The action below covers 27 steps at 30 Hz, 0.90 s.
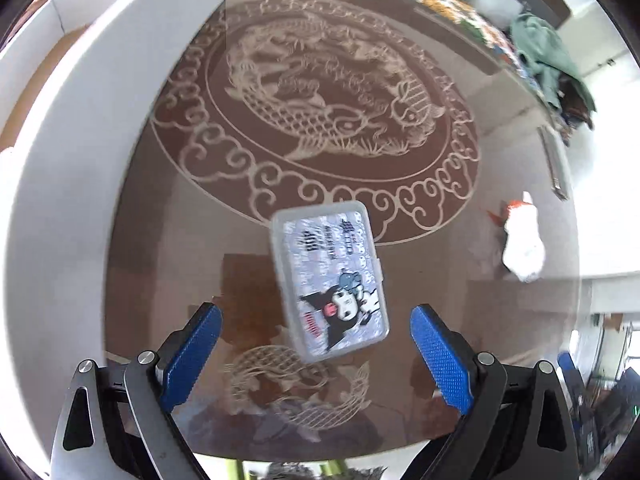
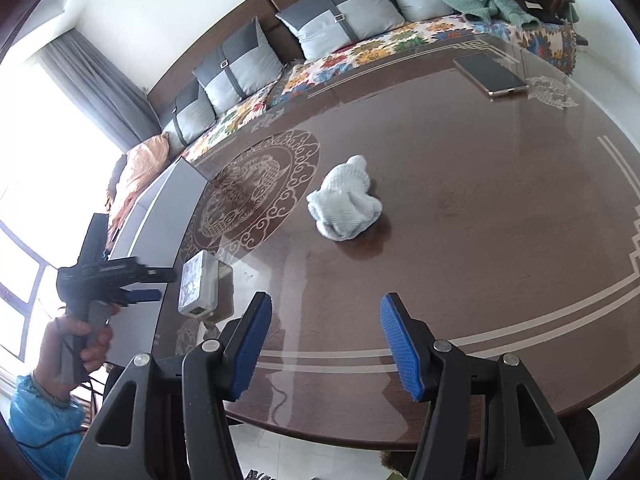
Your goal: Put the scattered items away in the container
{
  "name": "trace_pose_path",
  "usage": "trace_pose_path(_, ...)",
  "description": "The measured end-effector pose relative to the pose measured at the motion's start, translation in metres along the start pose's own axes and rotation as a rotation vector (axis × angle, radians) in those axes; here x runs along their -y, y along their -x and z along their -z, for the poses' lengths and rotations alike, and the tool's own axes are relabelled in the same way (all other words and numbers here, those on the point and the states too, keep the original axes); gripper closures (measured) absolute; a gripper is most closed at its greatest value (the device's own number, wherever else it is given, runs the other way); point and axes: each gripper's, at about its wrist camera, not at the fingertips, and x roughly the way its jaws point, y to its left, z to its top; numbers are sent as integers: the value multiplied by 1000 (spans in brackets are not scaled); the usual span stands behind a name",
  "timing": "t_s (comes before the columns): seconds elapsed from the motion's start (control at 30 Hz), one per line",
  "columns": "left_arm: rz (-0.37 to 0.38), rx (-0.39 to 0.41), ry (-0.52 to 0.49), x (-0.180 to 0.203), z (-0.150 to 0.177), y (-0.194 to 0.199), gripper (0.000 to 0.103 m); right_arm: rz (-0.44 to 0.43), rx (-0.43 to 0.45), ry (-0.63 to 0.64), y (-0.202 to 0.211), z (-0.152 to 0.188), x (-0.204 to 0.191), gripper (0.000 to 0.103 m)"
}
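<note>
In the left wrist view the left claw (image 1: 316,344) points steeply down at the glossy brown desk (image 1: 460,264) with pale carved fish and cloud patterns, its blue-padded fingers spread wide and released – nothing pressed between them. The small clear plastic case with a cartoon-printed card inside (image 1: 330,280) lies flat on the desk at lower centre of the frame, in the gap ahead of the fingertips and touching neither pad. The white cardboard container (image 1: 80,128) curves along the left edge of the frame, well apart from the case. A crumpled white cloth (image 1: 522,244) sits at the right edge.

In the right wrist view the right claw (image 2: 326,340) hangs over the near desk edge, jaws wide and empty – the cloth (image 2: 344,204) lies at mid-frame beyond it. At left, a hand (image 2: 86,344) holds the left claw (image 2: 150,284) just beside the case (image 2: 198,284)
</note>
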Motion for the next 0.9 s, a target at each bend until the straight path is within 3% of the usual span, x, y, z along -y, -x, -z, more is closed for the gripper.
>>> trace_pose_path(0.1,-65,-2,-14,14,-1,-13,7,-5,-1,21,-1,-2,-8,45)
trace_pose_path(0.17,-90,12,-19,16,2,-18,13,30,-2,44,-1,-7,-12,45)
trace_pose_path(0.2,-98,11,-20,16,4,-19,33,51,0,53,1,-9,-13,45)
trace_pose_path(0.23,-99,4,-21,14,6,-21,39,84,4,65,2,-12,-13,45)
trace_pose_path(0.37,-87,9,-29,4,13,-20,40,183,1,105,3,-24,-9,45)
trace_pose_path(0.53,-48,20,-37,-6,15,-17,40,76,-18,102,-9,-44,5,45)
trace_pose_path(0.7,-17,31,-37,-11,16,-17,40,46,-142,208,-65,-69,-10,45)
trace_pose_path(0.9,-6,28,-21,-22,17,-14,40,231,-195,432,-125,-80,-37,45)
